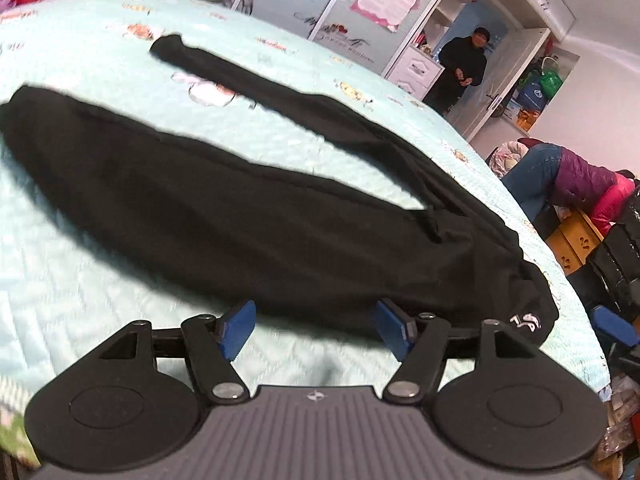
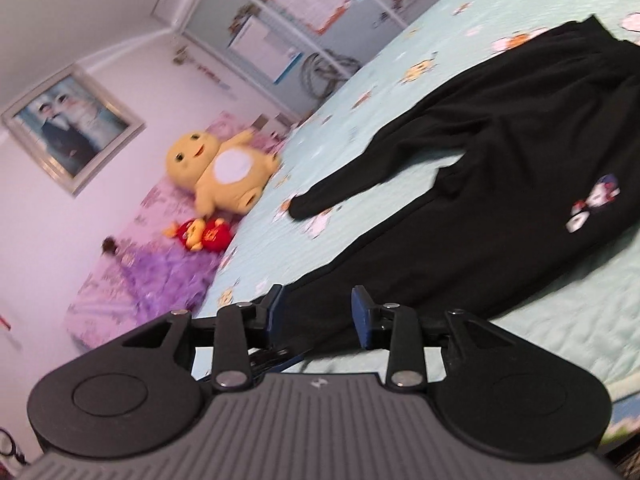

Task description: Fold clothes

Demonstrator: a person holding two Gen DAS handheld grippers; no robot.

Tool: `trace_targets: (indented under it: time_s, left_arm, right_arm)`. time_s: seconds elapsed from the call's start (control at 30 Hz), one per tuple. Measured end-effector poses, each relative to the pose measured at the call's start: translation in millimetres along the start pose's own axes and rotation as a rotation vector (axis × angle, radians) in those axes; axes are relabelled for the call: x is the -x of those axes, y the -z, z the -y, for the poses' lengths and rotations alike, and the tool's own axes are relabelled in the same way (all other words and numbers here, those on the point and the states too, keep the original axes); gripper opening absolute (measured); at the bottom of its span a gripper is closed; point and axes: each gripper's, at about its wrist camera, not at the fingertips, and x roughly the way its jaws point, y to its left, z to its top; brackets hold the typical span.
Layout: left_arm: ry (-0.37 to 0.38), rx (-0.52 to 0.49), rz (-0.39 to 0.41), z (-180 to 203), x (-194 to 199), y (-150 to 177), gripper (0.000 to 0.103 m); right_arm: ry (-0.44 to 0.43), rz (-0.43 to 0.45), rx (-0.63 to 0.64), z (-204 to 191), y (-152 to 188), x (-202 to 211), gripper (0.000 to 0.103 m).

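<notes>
left gripper [image 1: 316, 330]: jaws pretty wide apart, nothing in them, blue pads just short of the trousers' near edge
right gripper [image 2: 318, 312]: jaws partly open; a trouser leg sits between the pads, can't tell if they touch it
black trousers [image 1: 248, 200]: flat on the bed, legs splayed apart
bedspread [image 1: 80, 292]: pale green, cartoon print
far end: yellow plush toy [image 2: 224, 172] by the pillows

Bed [image 1: 100, 248] is covered by pale aqua quilt; framed photo [image 2: 72, 128] is hung on pinkish wall; glass-fronted wardrobe [image 1: 320, 4] is seen behind.
</notes>
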Motion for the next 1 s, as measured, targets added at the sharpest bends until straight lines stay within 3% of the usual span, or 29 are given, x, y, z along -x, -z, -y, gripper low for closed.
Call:
trace_targets:
  time_s: [0.33, 0.53, 0.7, 1.0]
  left_arm:
    - [0.039, 0.017, 0.012, -4.0, 14.2, 10.9, 0.072]
    - [0.082, 0.083, 0.104, -17.4, 32.9, 8.2, 0.073]
    - [0.074, 0.164, 0.176, -33.7, 41.8, 2.7, 0.075]
    - [0.058, 0.215, 0.156, -49.3, 32.4, 1.6, 0.076]
  right_arm:
    - [0.063, 0.006, 0.051, -35.5, 12.3, 8.2, 0.049]
    - [0.092, -0.019, 0.085, -42.9, 16.3, -6.9, 0.049]
    - [0.111, -0.057, 0.078, -39.4, 22.5, -22.7, 0.049]
    - [0.183, -0.100, 0.048, -23.8, 30.4, -41.7, 0.049]
